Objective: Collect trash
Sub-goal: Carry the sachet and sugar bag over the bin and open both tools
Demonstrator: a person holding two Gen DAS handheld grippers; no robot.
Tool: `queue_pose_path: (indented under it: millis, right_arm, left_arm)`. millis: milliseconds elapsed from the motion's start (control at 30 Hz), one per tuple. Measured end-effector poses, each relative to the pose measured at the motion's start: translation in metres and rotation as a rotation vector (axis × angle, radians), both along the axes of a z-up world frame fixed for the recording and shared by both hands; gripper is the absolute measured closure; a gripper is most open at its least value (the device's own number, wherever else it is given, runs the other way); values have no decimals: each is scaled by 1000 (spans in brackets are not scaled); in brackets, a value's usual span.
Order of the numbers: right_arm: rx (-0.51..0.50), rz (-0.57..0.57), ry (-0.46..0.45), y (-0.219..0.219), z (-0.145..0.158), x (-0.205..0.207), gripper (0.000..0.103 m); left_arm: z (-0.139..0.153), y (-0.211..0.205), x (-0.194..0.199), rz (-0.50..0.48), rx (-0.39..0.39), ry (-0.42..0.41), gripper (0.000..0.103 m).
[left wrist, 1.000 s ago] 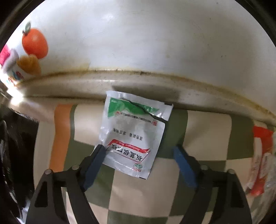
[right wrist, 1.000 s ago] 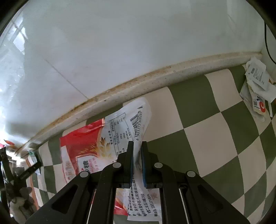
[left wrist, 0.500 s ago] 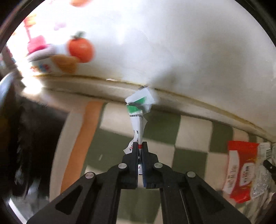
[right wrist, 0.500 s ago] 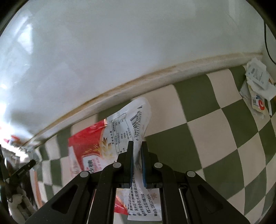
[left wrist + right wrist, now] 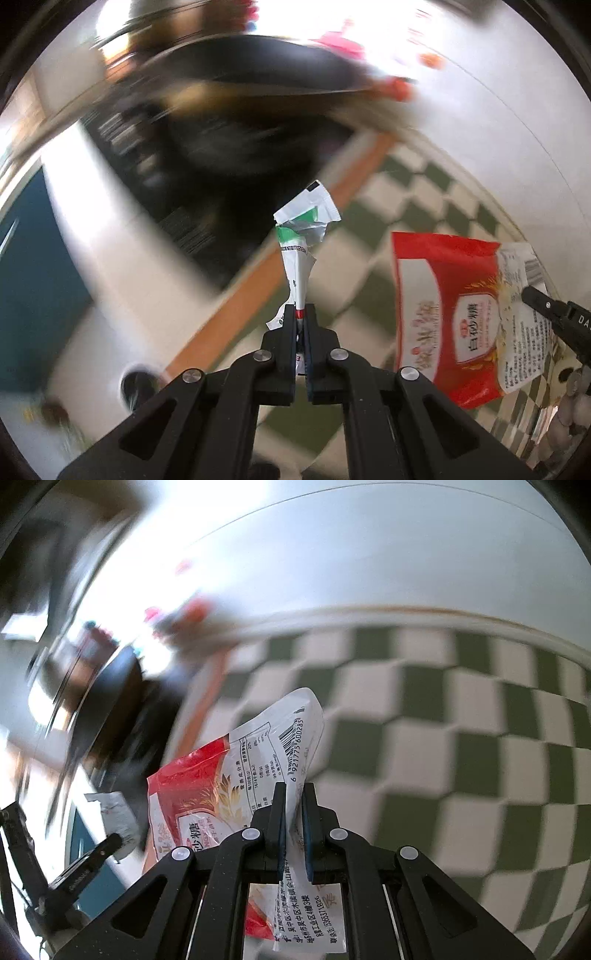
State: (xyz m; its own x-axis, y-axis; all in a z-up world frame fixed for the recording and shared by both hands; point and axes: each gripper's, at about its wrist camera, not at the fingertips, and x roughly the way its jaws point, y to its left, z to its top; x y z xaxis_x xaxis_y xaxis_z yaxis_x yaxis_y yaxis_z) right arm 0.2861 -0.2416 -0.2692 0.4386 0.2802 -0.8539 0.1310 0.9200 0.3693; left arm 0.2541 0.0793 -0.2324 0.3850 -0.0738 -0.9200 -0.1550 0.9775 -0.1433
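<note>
My left gripper (image 5: 300,314) is shut on a small white and green sachet (image 5: 301,236), which stands up crumpled from the jaws above the checked cloth. My right gripper (image 5: 294,794) is shut on a red and white sugar bag (image 5: 236,771) and holds it in the air. The bag also shows in the left wrist view (image 5: 458,317) at the right, with the right gripper's tip (image 5: 535,299) on its edge. The sachet and left gripper (image 5: 110,843) show at lower left of the right wrist view.
A green and white checked cloth (image 5: 461,716) with an orange border (image 5: 258,273) covers the table against a white wall (image 5: 406,546). A blurred black bin or bag (image 5: 236,122) lies beyond the table's left edge. Colourful items (image 5: 399,88) stand at the back.
Both grippers have swung left with their trash lifted off the table. The views now show the table's orange edge and the black bin. The left gripper closed on the sachet a second ago.
</note>
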Motion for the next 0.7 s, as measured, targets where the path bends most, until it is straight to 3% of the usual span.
queue_pose_path:
  millis: [167, 333, 467, 700]
  right_arm:
    - [-12, 307, 26, 170, -15, -44, 95]
    - [-70, 576, 30, 340, -70, -96, 96]
    - [-181, 741, 45, 451, -150, -131, 96]
    - [-386, 871, 148, 577, -366, -162, 96]
  left_arm:
    - [-19, 127, -112, 258, -29, 63, 102]
    - [-79, 242, -207, 487, -46, 162, 102]
    - [-159, 309, -254, 626, -111, 240, 102]
    - [-344, 389, -291, 765, -276, 320, 102]
